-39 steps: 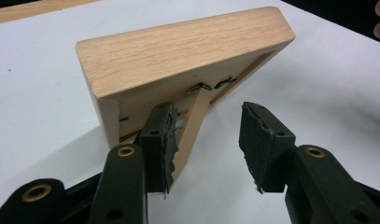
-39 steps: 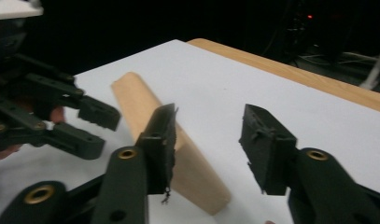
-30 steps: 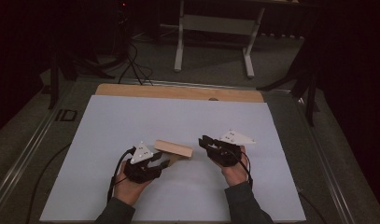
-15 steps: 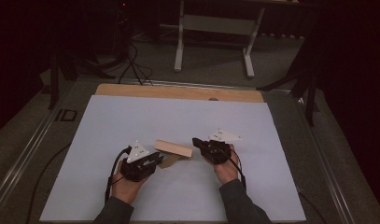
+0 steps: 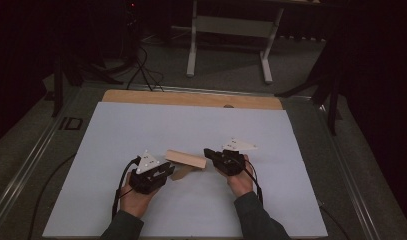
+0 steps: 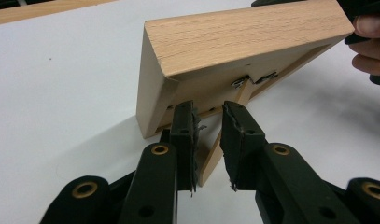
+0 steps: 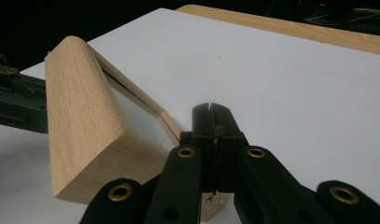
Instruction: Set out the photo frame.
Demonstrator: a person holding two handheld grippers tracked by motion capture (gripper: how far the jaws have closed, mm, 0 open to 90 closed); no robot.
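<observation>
The left gripper point(image 6: 208, 140) has its jaws slightly parted, a narrow gap between the pads, straddling a thin wooden strut under the wooden frame point(image 6: 234, 51); I cannot tell whether the pads touch that strut. The right gripper point(image 7: 214, 135) has its jaws pressed together at the frame's near corner, and whether a thin edge is pinched between them cannot be told.

The left gripper view shows the frame's underside (small metal clips near the strut), which the high view hides. The right gripper view shows the frame's point(image 7: 85, 121) broad rounded moulding tilted up off the sheet, with the other gripper dark behind it.

From above, the frame point(image 5: 186, 160) lies near the middle of the white sheet point(image 5: 291, 135), between the left gripper point(image 5: 166, 170) and right gripper point(image 5: 209, 153). A wooden table edge point(image 5: 191, 98) borders the sheet's far side, and a metal stand point(image 5: 231, 30) stands on the floor beyond.

Both forearms come in from the bottom edge, each hand wrapped around its gripper, jaws angled inward toward the frame.
</observation>
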